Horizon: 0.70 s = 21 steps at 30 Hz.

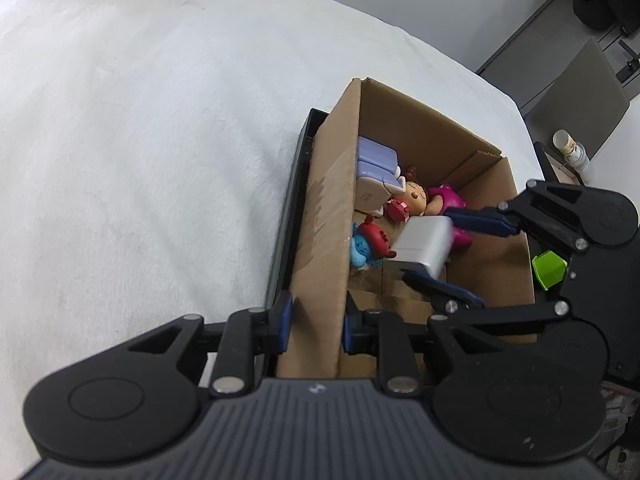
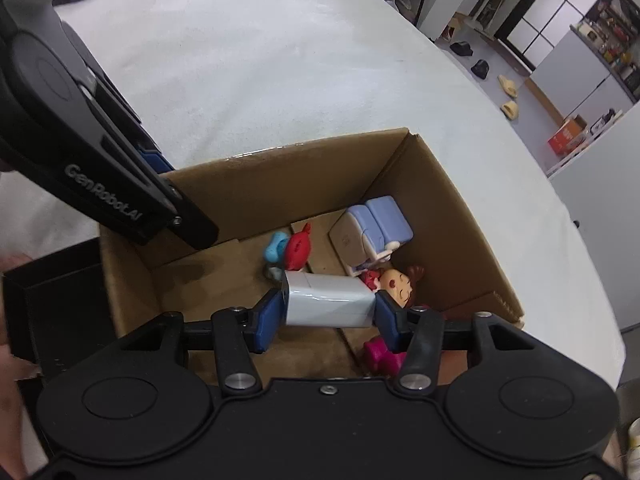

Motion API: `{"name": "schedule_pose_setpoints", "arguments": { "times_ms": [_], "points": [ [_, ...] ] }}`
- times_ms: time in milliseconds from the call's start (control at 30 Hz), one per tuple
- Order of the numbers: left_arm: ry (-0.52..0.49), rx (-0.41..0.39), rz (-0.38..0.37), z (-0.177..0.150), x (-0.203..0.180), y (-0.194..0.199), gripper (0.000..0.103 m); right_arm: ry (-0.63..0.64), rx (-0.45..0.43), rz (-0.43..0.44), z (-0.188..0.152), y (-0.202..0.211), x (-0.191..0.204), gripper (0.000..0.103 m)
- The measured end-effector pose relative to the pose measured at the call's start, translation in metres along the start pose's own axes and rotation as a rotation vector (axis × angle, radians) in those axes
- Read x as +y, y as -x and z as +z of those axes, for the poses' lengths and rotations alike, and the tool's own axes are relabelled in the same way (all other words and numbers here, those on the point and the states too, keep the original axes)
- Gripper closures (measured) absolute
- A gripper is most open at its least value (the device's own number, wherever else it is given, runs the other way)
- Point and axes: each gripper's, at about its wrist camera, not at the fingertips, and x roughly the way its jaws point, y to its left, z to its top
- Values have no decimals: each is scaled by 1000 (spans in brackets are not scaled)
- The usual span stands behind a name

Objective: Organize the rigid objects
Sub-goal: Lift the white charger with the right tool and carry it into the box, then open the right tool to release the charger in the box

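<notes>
An open cardboard box (image 1: 320, 216) (image 2: 280, 168) sits on the white cloth. Inside lie a purple-and-white block (image 1: 376, 168) (image 2: 376, 228), a girl figurine in pink (image 1: 420, 198) (image 2: 400, 284) and a blue-and-red toy (image 1: 90, 246) (image 2: 292, 250). My right gripper (image 2: 330, 312) (image 1: 438, 248) is shut on a white rectangular block (image 2: 328, 300) (image 1: 424, 244), held inside the box just above the floor. My left gripper (image 1: 316, 320) is shut on the box's near side wall, one finger inside and one outside; its body shows in the right wrist view (image 2: 100, 168).
A black tray (image 1: 296, 200) (image 2: 52, 300) lies against the box's outer side. A green object (image 1: 550, 268) sits behind the right gripper. White cloth (image 1: 140, 140) covers the table. A bottle (image 1: 570, 148), shoes and boxes lie beyond the table edge.
</notes>
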Motion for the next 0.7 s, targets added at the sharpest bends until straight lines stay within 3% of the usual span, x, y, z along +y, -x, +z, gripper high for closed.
{"name": "schedule_pose_setpoints", "arguments": {
  "times_ms": [233,700],
  "points": [
    [5,4,2,0,0,-2,80,-31,-6,-30,-2,11,-2,51],
    [3,-1,16,-1,-3,-2,80,-246,-20,-14,-27,50,-32,51]
  ]
}}
